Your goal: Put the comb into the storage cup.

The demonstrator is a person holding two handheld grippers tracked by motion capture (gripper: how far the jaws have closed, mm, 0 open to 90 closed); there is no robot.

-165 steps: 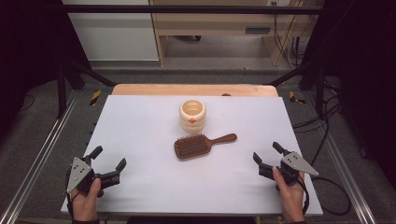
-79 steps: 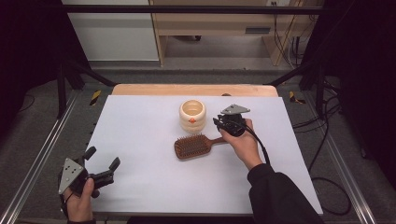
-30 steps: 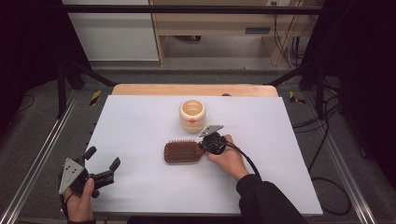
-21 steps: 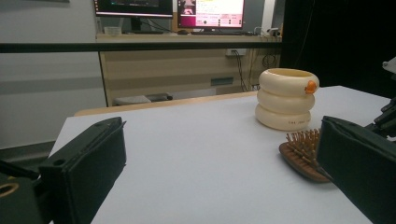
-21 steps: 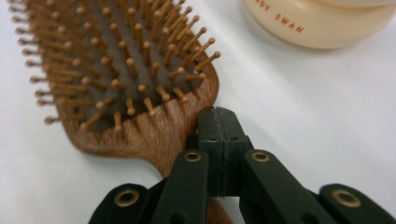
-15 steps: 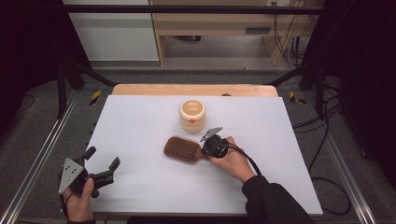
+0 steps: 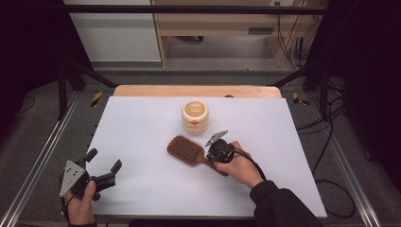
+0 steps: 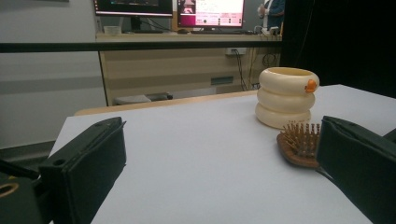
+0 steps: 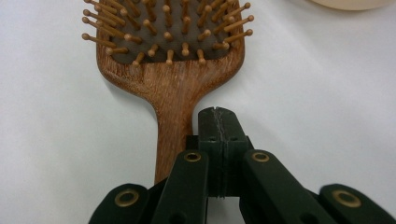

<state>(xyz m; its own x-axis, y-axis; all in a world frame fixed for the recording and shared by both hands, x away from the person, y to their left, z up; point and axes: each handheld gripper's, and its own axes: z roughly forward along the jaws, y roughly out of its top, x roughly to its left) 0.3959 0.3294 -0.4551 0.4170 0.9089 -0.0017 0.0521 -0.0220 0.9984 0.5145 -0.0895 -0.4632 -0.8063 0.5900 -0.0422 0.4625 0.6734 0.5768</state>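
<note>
A wooden hairbrush (image 7: 185,149) lies bristles up on the white table (image 7: 142,123), head to the upper left and handle to the lower right. My right gripper (image 7: 213,153) is shut, with its closed jaws low against the right side of the brush handle (image 9: 170,126); nothing is between them. In the right gripper view the joined fingertips (image 9: 219,115) sit beside the handle, just below the brush head (image 9: 168,42). A cream ringed cup (image 7: 195,117) stands behind the brush. My left gripper (image 7: 104,161) rests open at the front left, holding nothing.
In the left gripper view the cup (image 8: 287,97) and brush head (image 8: 299,142) appear past the open gripper (image 8: 224,154). A wooden strip (image 7: 198,91) edges the table's far side. Metal rails and cables run along both sides.
The brush has turned on the table: its handle end swung toward the front right with my right hand, while its head stayed near the same spot. The left gripper has not moved.
</note>
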